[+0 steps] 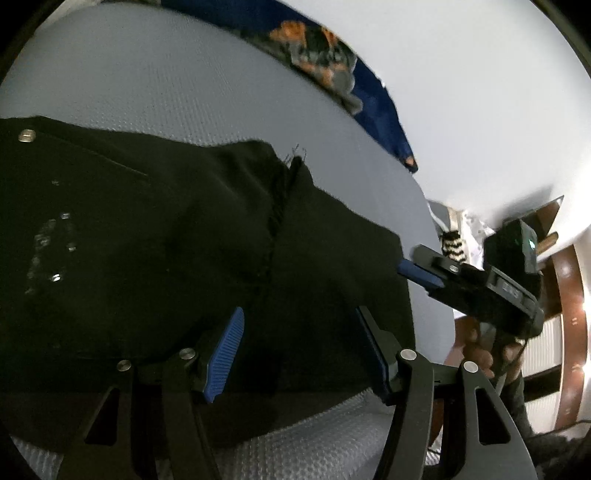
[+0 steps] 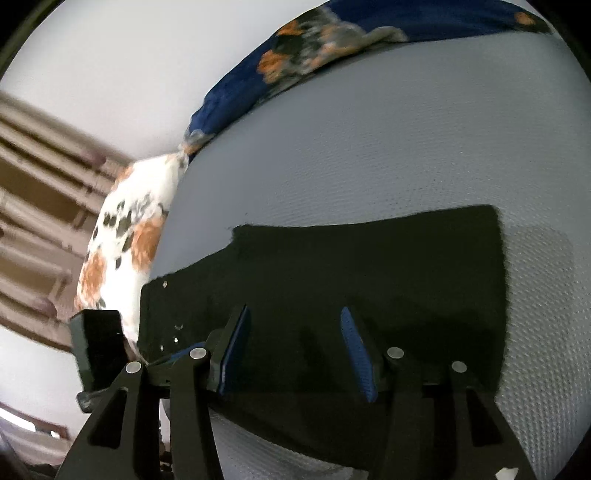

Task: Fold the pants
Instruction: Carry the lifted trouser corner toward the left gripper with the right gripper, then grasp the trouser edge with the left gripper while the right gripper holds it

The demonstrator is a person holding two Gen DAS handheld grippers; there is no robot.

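One pair of black fabric pants (image 1: 155,236) lies flat on the pale grey textured mattress (image 1: 155,74), with one dark blue floral blanket (image 2: 295,48) bunched along the far edge. Two grippers present. The left gripper (image 1: 299,350) hovers over the pants' near edge, blue-padded jaws spread, nothing pinched (small metal studs show on the cloth). The right gripper (image 2: 295,350) likewise stands spread above the pants, holding nothing. No containers observed.

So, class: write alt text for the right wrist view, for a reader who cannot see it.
Black pants lie flat on a pale textured mattress, with the right gripper open above them, holding nothing. A floral pillow and blue floral blanket border the mattress.
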